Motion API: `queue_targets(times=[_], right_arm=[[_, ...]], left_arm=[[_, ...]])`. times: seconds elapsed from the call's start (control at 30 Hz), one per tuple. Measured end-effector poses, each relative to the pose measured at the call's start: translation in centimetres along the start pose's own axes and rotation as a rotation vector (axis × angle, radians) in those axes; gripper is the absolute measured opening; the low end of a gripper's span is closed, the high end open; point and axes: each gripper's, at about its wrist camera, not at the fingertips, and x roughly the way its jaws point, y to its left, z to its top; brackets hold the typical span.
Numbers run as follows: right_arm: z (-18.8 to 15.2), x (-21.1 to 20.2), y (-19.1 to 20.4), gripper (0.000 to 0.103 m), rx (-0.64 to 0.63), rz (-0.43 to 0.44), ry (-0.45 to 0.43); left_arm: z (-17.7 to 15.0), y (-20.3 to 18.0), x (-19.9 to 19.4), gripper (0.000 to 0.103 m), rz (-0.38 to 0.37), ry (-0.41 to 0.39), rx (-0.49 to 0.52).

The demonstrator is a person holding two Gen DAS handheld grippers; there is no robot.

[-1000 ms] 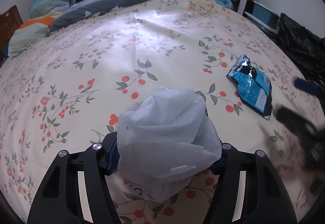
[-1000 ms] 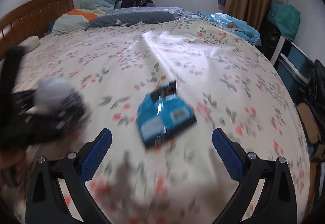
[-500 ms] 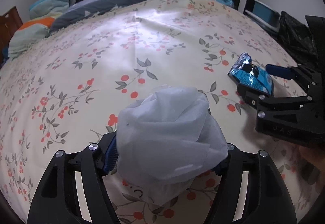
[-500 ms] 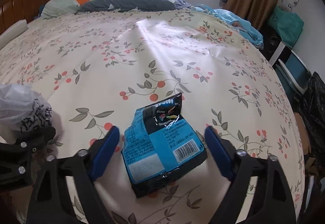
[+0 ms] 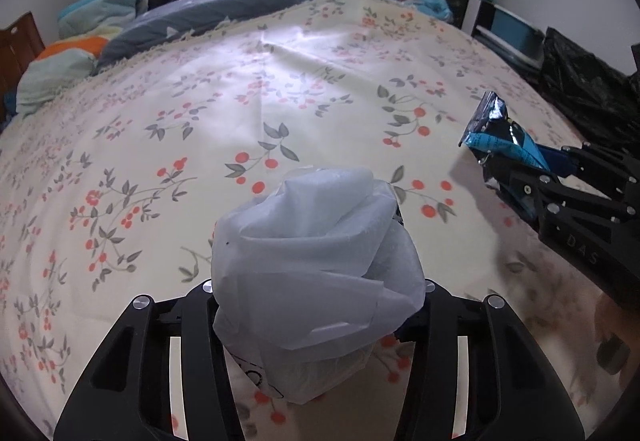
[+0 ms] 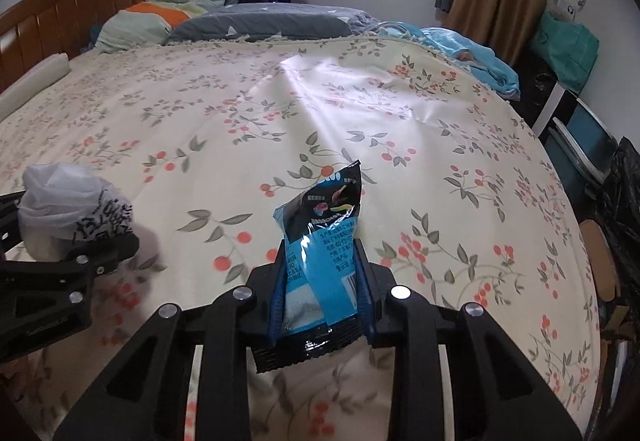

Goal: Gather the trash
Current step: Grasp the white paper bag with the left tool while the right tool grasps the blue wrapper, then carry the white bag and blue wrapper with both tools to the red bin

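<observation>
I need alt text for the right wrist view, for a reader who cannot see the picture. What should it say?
The right tool is shut on a blue snack wrapper, which stands up between its fingers above a floral bedspread. At the left edge, the left tool holds a crumpled white plastic bag. Pillows and a window lie beyond.

"DAS" on right tongs (image 5: 520, 177)

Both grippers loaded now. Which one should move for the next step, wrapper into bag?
Right. The right gripper is shut on the blue snack wrapper, lifted off the bedspread. The left gripper only holds the white plastic bag, so it likely should stay put as the receiver.
</observation>
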Motion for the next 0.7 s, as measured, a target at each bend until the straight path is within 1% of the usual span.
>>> queue_targets(times=[0.27, 0.4, 0.7], right_arm=[[-1.1, -5.5, 0.8, 0.028, 0.018, 0.043, -0.018], [-2.0, -8.6, 1.3, 0.028, 0.028, 0.050, -0.029], [-5.1, -16.5, 2.6, 0.028, 0.046, 0.063, -0.051]], left_arm=[[-0.6, -0.7, -5.0, 0.048, 0.003, -0.020, 0.011], [-1.7, -0.9, -7.8, 0.048, 0.015, -0.023, 0.015], [-5.8, -1.3, -15.0, 0.048, 0.031, -0.029, 0.032]])
